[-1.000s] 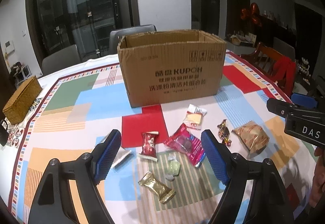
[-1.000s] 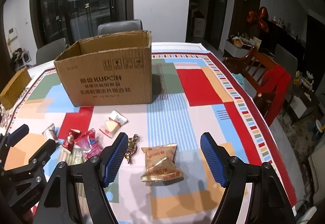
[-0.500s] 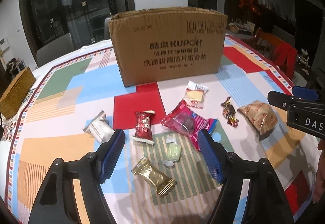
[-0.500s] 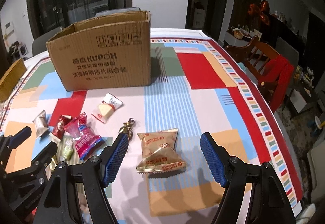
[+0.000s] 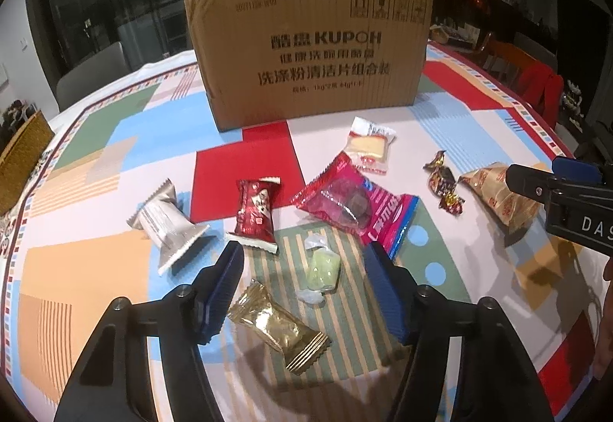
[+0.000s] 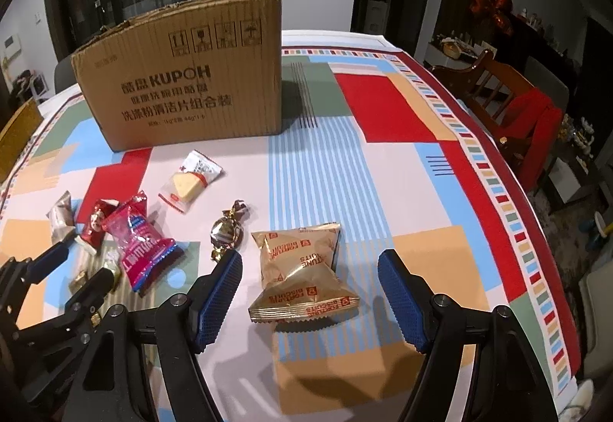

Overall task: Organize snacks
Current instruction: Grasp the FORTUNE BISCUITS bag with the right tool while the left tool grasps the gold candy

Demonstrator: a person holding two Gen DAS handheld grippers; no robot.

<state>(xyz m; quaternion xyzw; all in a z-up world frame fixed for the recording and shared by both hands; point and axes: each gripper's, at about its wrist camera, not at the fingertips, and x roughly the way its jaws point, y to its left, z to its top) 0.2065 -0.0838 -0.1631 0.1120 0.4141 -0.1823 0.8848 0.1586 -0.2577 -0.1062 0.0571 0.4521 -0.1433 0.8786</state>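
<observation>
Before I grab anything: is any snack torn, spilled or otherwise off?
No wrapper looks torn and nothing has spilled. The snacks just lie scattered at odd angles in front of the cardboard box. The only wear is the box's ragged, frayed top edge, seen in the right wrist view. The gold biscuit bag looks puffed but sealed.

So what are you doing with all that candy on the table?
A person is tidying snacks with two hand-held grippers. The left gripper, its fingers just closing in, is lowered over the pale green candy. The right gripper is open around the gold biscuit bag. Neither holds anything yet. The other snacks lie loose in front of the cardboard box.
</observation>
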